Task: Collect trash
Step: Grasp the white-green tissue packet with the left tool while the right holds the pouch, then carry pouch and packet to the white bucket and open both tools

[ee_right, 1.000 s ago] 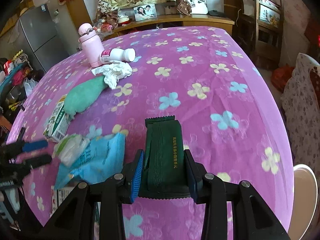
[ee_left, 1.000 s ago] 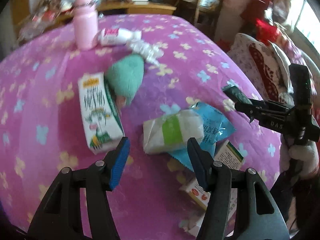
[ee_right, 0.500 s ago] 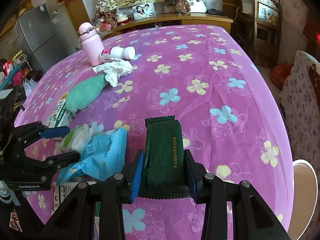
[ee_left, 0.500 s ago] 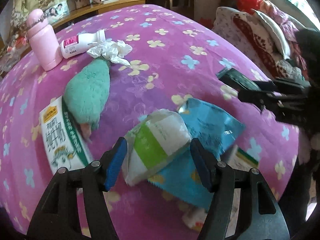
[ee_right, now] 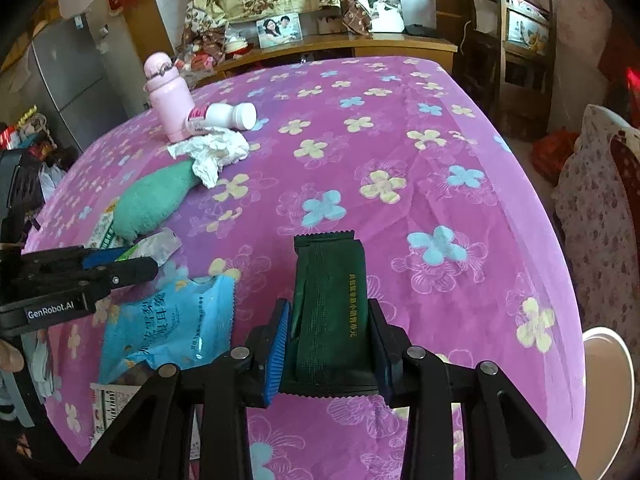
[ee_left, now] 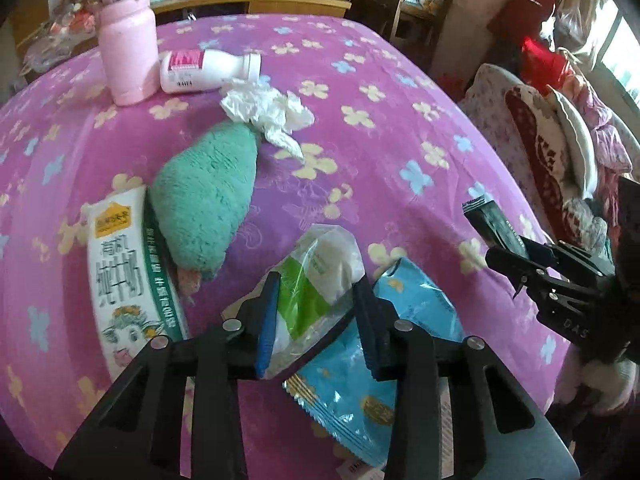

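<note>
Trash lies scattered over the near part of a round surface (ee_right: 460, 152) covered in a purple cloth with pale flowers. The left claw (ee_left: 318, 312) has just been closing, and its blue pads now press both sides of a crumpled clear plastic packet with a green-and-white label (ee_left: 320, 280), which sits over the edge of a flat light-blue foil snack bag (ee_left: 416, 320). The right claw (ee_right: 330, 344) is clamped on a dark green foil sachet with gold lettering (ee_right: 330, 292), held just above the cloth with its serrated end pointing away from the camera. In the left wrist view that sachet and claw appear at the right edge of the surface, near the blue bag. Left of the clear packet lies a white-and-green milk carton (ee_left: 120, 276) on its side, with a fuzzy teal plush item (ee_left: 204, 208) resting against it. Beyond the plush is a crumpled white tissue (ee_left: 268, 112), touching its narrow end. Further back, a white plastic bottle with a pink label (ee_left: 208, 70) lies on its side against an upright pink flask (ee_left: 126, 36).
</note>
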Action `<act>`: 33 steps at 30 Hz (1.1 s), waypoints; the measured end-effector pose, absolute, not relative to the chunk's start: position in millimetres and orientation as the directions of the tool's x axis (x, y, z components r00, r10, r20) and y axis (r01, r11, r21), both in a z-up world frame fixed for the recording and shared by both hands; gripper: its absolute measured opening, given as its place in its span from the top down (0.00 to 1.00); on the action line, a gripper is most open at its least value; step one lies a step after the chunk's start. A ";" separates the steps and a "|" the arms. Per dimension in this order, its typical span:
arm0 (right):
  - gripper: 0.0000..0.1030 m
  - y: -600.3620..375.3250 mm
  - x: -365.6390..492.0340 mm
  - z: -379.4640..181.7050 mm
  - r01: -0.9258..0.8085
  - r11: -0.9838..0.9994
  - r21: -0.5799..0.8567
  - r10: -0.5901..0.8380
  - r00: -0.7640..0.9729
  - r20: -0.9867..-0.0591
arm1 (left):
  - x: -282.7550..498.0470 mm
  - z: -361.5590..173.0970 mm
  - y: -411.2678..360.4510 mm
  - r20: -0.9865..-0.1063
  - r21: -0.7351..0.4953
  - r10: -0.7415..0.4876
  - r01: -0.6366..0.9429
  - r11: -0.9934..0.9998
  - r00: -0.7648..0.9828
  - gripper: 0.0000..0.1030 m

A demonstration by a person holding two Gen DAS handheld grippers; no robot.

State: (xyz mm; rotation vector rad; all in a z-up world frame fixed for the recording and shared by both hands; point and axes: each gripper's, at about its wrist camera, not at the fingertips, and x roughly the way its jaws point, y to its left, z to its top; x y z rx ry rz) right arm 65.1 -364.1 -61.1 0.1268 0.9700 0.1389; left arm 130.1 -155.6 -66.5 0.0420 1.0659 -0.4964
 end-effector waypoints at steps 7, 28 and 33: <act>0.66 -370.0 51.8 -45.4 -0.064 0.978 0.197 0.196 0.586 -0.786 | 109.5 -34.3 -163.3 -0.803 -0.180 -0.390 0.440 0.880 0.451 0.70; 0.66 -439.9 -19.2 -10.7 0.024 0.987 0.159 0.107 0.642 -0.760 | 62.5 -5.8 -261.5 -0.776 -0.158 -0.438 0.533 0.831 0.454 0.70; 0.66 -464.1 -36.2 -8.8 0.066 0.985 0.159 0.078 0.650 -0.756 | 50.8 -2.0 -291.2 -0.774 -0.160 -0.461 0.570 0.806 0.435 0.70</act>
